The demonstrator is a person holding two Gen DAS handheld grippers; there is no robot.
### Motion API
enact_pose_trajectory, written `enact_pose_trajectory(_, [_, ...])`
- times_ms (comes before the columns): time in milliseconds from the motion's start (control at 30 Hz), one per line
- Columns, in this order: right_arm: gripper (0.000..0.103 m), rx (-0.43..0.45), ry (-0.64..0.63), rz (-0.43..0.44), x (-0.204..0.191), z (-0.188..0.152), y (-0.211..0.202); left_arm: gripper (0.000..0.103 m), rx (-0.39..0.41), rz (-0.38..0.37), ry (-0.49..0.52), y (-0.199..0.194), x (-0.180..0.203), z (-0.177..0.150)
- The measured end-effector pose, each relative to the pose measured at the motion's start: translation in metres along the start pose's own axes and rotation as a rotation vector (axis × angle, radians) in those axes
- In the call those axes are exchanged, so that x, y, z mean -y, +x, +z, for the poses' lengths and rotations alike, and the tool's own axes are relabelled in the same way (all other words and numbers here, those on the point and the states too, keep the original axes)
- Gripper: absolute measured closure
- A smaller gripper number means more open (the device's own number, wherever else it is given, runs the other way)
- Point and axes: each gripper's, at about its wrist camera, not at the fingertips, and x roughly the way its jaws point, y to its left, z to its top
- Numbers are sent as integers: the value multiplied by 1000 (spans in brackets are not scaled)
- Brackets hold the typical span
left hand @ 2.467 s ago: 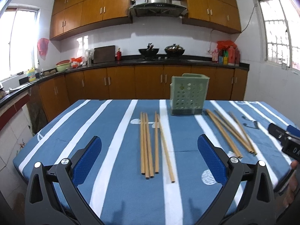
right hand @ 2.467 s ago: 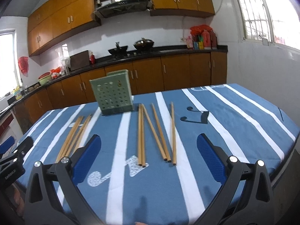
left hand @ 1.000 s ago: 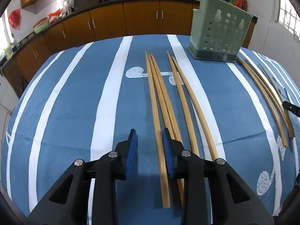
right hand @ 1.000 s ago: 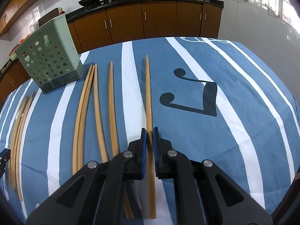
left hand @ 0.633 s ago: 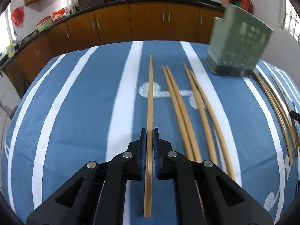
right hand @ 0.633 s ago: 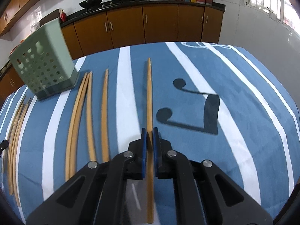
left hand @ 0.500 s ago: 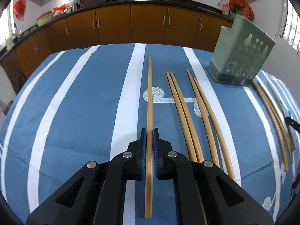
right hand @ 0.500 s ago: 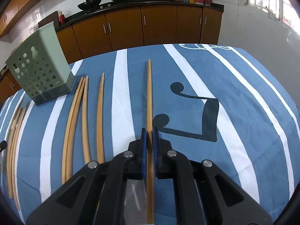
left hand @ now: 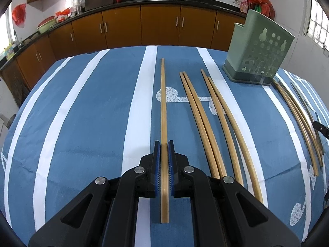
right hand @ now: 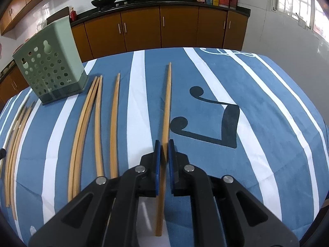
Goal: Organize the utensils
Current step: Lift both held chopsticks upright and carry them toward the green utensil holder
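My left gripper (left hand: 163,145) is shut on a long wooden chopstick (left hand: 163,107) that runs straight ahead between its blue pads, held a little above the cloth. Several more chopsticks (left hand: 207,123) lie on the cloth to its right. The green perforated utensil holder (left hand: 257,49) stands at the far right. My right gripper (right hand: 163,144) is shut on another wooden chopstick (right hand: 167,98), which is also lifted off the cloth. Loose chopsticks (right hand: 96,121) lie to its left, below the green holder (right hand: 50,70).
A blue tablecloth with white stripes (left hand: 82,123) covers the table. A second bunch of chopsticks (left hand: 296,111) lies beyond the holder near the right edge. Brown kitchen cabinets (left hand: 160,24) and a counter with woks line the far wall.
The left jaws closed on the leftmost chopstick and lifted it to the left, away from the others. The right gripper kept its grip and raised its chopstick off the cloth.
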Motion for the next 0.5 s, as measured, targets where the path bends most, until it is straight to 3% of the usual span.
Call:
enact_pose_trajectory(167, [95, 7, 35, 35, 7, 2, -11, 96, -13, 2, 6, -5, 0, -1])
enact_pose_trajectory(500, [95, 119, 71, 65, 22, 15, -59, 96, 101, -8, -21, -50, -9, 16])
